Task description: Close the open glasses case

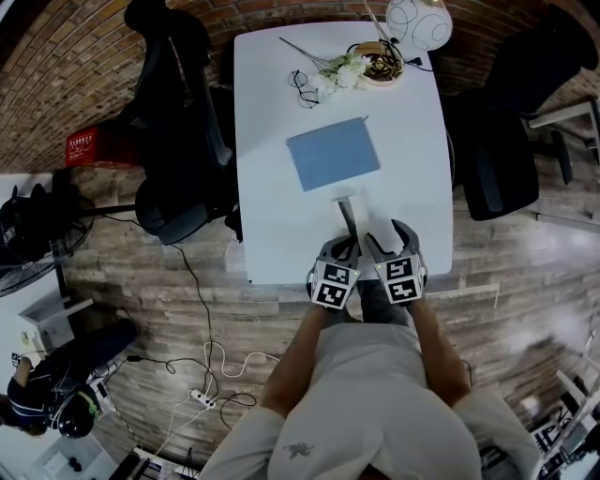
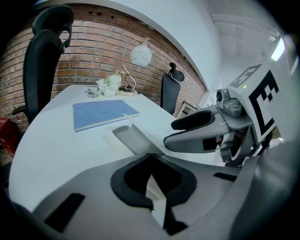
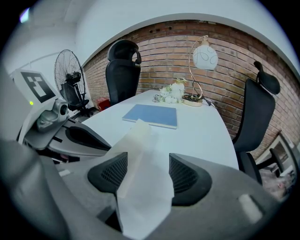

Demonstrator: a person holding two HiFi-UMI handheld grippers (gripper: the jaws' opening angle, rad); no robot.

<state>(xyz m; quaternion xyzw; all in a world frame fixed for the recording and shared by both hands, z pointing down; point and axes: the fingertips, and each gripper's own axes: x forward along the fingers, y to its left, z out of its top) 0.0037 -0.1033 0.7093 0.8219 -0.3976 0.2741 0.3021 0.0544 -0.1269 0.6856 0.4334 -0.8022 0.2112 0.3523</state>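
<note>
Brick wall behind table [image 1: 412, 141]; glasses case [image 1: 348, 210] at lower centre of head view, near edge. Steadying it, left gripper [image 2: 153, 179] pinches its end; right gripper [image 3: 143, 174] clamps the flap, likely to fold it shut.

On the white table [image 1: 403, 141] a blue book [image 1: 333, 153] is laid. Flowers [image 1: 342, 73], glasses [image 1: 303, 89] and a lamp [image 1: 419, 21] are set at the far end, a glasses case [image 1: 347, 211] near the front.
</note>
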